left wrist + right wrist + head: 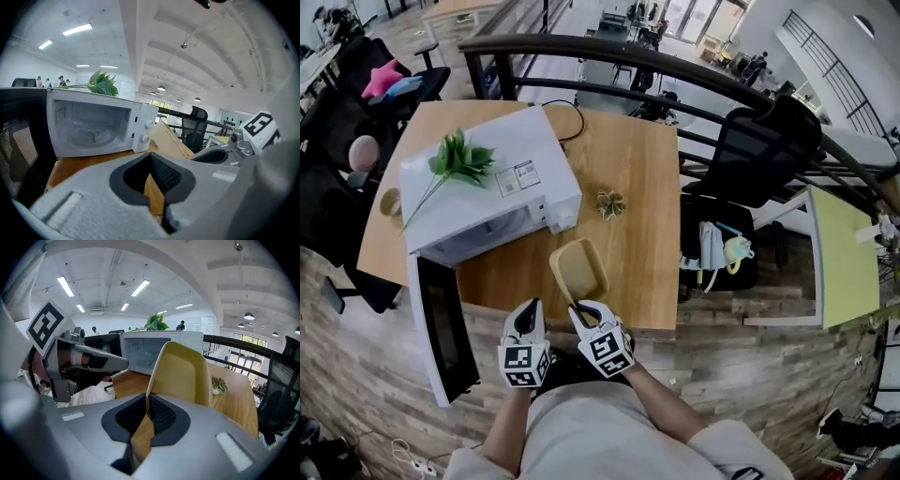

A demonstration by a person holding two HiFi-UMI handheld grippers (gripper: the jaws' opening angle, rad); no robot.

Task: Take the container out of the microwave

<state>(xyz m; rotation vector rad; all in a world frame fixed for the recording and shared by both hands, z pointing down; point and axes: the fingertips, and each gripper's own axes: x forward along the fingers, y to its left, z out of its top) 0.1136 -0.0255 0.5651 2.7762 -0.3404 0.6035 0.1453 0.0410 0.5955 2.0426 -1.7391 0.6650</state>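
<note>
Head view: white microwave oven [487, 197] sits on the left part of the light wooden table [637, 178], its door [445, 328] swung open toward the near left. A green leafy sprig [461, 159] lies on the microwave's top. A small potted plant [610, 203] stands on the table right of the microwave. The tan rectangular plastic container [578, 269] is outside the microwave, over the near part of the table, in front of the oven's control side. The right gripper [584, 312] is clamped on the container's near rim. The left gripper [526, 315] is just beside it on the left, at the table's near edge. A black office chair [759, 150] is to the far right, off the table.

Left gripper view: jaws closed together, nothing between them. The microwave cavity is open and empty ahead on the left; the container [168, 140] is tilted to its right.

Right gripper view: jaws pinched on the thin container [185, 373] wall, the open inside facing right. The container is tilted up; whether it touches the table, cannot tell. The microwave is behind it, the left gripper at left.
</note>
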